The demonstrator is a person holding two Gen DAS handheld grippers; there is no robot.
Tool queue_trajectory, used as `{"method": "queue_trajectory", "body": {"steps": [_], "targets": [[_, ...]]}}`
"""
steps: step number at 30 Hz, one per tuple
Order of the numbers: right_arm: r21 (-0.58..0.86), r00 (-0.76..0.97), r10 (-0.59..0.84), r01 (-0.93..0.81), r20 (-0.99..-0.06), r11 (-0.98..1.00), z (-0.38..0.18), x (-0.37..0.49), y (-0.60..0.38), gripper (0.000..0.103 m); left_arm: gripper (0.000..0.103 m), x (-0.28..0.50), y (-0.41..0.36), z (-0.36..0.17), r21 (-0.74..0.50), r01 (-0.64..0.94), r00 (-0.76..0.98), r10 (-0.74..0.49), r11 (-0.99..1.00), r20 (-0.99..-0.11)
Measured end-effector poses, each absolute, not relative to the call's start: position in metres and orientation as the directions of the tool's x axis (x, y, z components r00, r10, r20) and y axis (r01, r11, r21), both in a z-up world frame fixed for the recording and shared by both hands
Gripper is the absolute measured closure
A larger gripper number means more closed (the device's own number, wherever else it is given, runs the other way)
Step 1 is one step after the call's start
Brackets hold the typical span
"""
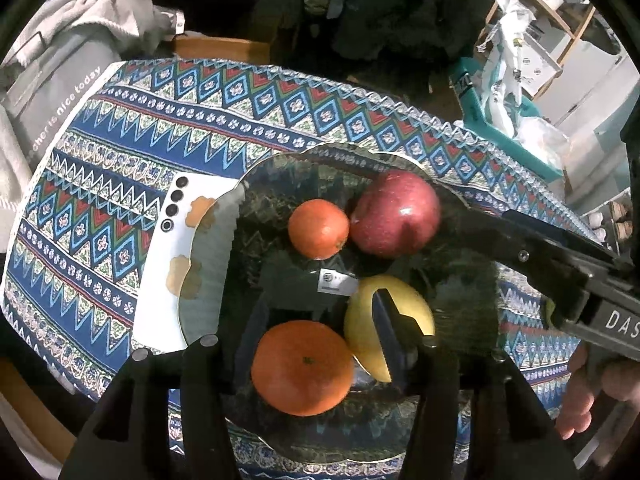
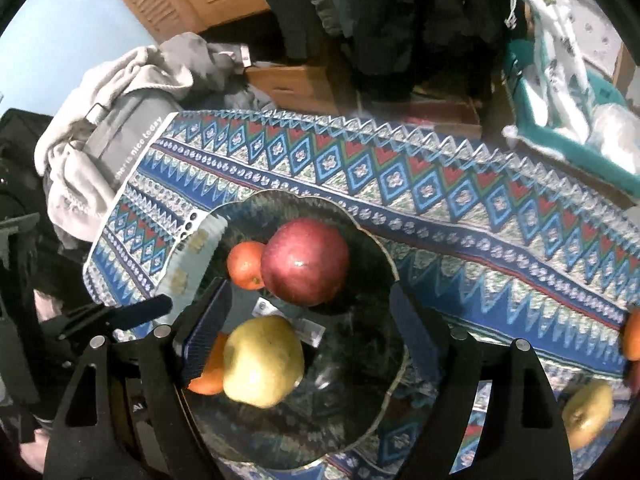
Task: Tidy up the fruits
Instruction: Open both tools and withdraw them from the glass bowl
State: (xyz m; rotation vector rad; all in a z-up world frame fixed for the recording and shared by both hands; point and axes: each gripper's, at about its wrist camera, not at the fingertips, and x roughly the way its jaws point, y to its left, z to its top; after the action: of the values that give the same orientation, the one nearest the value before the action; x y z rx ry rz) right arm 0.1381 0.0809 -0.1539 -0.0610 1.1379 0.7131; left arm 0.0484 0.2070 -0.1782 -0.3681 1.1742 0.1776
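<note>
A dark glass plate (image 1: 224, 264) (image 2: 372, 248) lies on the patterned cloth. It holds a red apple (image 1: 396, 214) (image 2: 306, 266), a small orange (image 1: 318, 229) (image 2: 245, 264), a large orange (image 1: 303, 368) (image 2: 208, 380) and a yellow apple (image 1: 360, 320) (image 2: 262, 360). My left gripper (image 1: 308, 332) is open above the large orange. My right gripper (image 2: 308, 320) is open, its fingers standing either side of the yellow apple without touching it; it reaches in from the right in the left wrist view (image 1: 560, 264).
A white phone (image 1: 160, 264) (image 2: 196, 264) lies partly under the plate's left rim. Another yellow apple (image 2: 588, 412) and an orange (image 2: 632, 336) sit on the cloth at far right. A grey bag with a towel (image 1: 60, 80) borders the table's left; a teal bin (image 1: 500, 120) stands at the right.
</note>
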Motion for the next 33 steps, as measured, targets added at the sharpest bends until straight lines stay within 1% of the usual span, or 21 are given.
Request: {"method": "queue_trajectory", "body": {"steps": [4, 8, 16, 20, 23, 26, 31, 33], "targets": [[0.245, 0.268, 0.453, -0.561, -0.850, 0.791, -0.142, 0.132, 0.072, 0.021, 0.046, 0.046, 0.204, -0.169, -0.193, -0.319, 0.400, -0.053, 0.928, -0.915], [0.201, 0.302, 0.425, -0.563, -0.853, 0.802, -0.131, 0.128, 0.061, 0.021, 0.040, 0.044, 0.197, -0.158, -0.196, -0.306, 0.422, -0.052, 0.932, -0.905], [0.171, 0.349, 0.399, -0.532, -0.848, 0.829, -0.108, 0.119, 0.028, 0.020, 0.033, 0.042, 0.173, -0.143, -0.184, -0.251, 0.440, -0.057, 0.950, -0.896], [0.146, 0.376, 0.379, -0.520, -0.845, 0.842, -0.098, 0.113, 0.009, 0.020, 0.033, 0.041, 0.160, -0.134, -0.185, -0.223, 0.447, -0.069, 0.957, -0.892], [0.136, 0.392, 0.371, -0.512, -0.842, 0.848, -0.093, 0.108, -0.005, 0.020, 0.028, 0.039, 0.149, -0.126, -0.184, -0.203, 0.456, -0.074, 0.962, -0.887], [0.131, 0.408, 0.369, -0.504, -0.835, 0.854, -0.085, 0.101, -0.020, 0.020, 0.027, 0.036, 0.136, -0.115, -0.162, -0.173, 0.478, -0.061, 0.971, -0.876], [0.132, 0.429, 0.369, -0.489, -0.824, 0.862, -0.074, 0.092, -0.042, 0.020, 0.027, 0.032, 0.119, -0.103, -0.165, -0.135, 0.492, -0.078, 0.977, -0.867], [0.131, 0.438, 0.367, -0.482, -0.820, 0.867, -0.071, 0.088, -0.051, 0.019, 0.024, 0.030, 0.110, -0.098, -0.145, -0.115, 0.499, -0.069, 0.983, -0.864]]}}
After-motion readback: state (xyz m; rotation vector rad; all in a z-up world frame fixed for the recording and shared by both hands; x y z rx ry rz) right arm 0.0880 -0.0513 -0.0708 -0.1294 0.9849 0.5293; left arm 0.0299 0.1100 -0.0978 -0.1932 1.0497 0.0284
